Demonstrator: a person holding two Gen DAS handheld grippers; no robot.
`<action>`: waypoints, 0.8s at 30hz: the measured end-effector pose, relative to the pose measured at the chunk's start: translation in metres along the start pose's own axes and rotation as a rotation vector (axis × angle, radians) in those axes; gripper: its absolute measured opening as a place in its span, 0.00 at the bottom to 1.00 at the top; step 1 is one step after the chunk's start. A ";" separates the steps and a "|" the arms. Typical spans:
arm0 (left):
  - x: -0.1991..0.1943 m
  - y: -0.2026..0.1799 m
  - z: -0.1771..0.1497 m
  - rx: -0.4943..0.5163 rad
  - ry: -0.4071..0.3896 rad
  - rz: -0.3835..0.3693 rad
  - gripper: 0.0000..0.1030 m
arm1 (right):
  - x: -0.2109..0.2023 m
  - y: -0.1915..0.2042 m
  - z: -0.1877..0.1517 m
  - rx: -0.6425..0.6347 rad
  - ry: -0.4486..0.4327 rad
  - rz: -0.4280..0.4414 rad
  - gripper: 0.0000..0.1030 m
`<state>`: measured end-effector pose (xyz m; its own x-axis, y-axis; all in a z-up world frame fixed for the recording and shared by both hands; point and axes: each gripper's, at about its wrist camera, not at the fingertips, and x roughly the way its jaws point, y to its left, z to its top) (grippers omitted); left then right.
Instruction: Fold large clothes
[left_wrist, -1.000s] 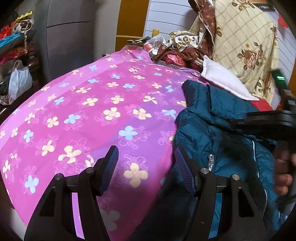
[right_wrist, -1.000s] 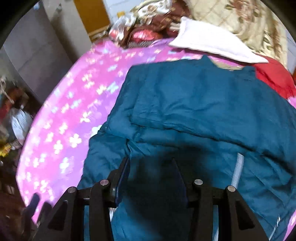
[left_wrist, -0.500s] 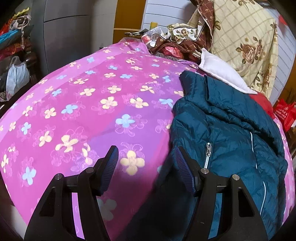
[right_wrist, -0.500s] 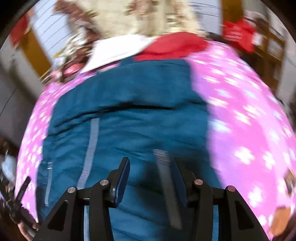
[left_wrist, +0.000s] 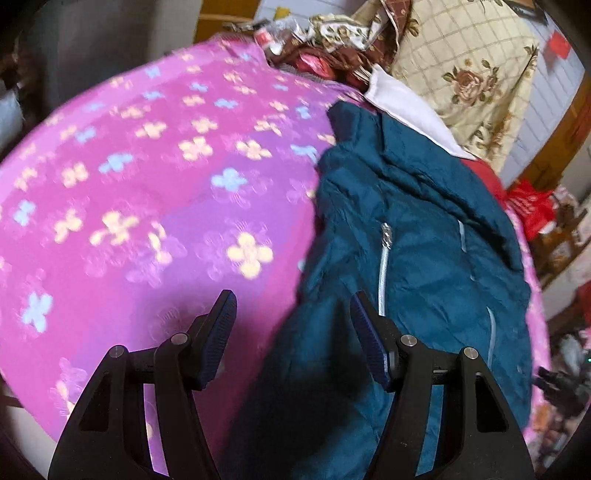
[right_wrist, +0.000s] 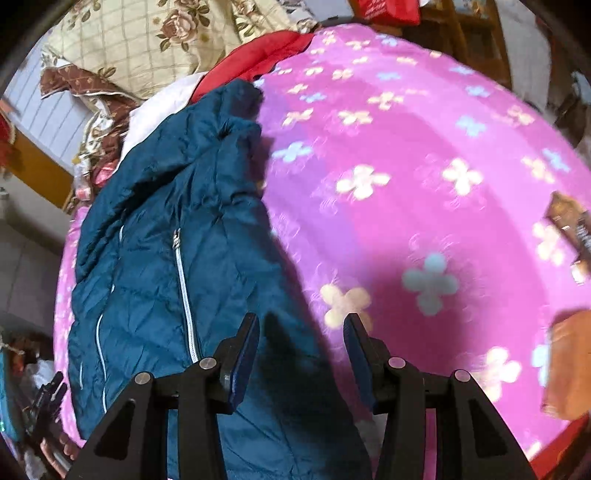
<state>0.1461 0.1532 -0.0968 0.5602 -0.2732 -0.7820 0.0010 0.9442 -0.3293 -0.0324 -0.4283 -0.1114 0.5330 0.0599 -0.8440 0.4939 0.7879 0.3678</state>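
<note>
Jacket: dark teal padded coat, lying lengthwise on the bed, already narrowed into a long strip; collar end near the pillow, hem end nearest the grippers.
Bedspread: pink, flowered, smooth; looks slippery, so the coat may slide when lifted.
Left gripper: fingers spread wide, holding nothing; poised over the coat's left edge near the hem.
Right gripper: fingers spread wide, holding nothing; poised over the coat's right edge.
Zipper: closed, running along the top layer.
Risk, grip: puffy layers may let the fingers catch the top layer only, undoing the fold.
Risk, uneven lift: one side pulled ahead of the other likely skews the strip.
Risk, spring-back: padding may push the fold open.
</note>
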 end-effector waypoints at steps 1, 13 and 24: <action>0.003 0.001 -0.001 0.005 0.018 -0.018 0.62 | 0.005 -0.001 -0.001 0.000 0.005 0.011 0.44; 0.045 0.020 0.010 -0.148 0.200 -0.335 0.66 | 0.027 -0.015 0.016 0.028 0.000 0.142 0.45; 0.019 0.001 -0.039 -0.096 0.271 -0.472 0.66 | 0.033 -0.014 -0.002 0.052 0.135 0.385 0.47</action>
<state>0.1247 0.1419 -0.1327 0.2838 -0.7124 -0.6418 0.1178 0.6901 -0.7140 -0.0235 -0.4361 -0.1451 0.5923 0.4274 -0.6830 0.3119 0.6600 0.6834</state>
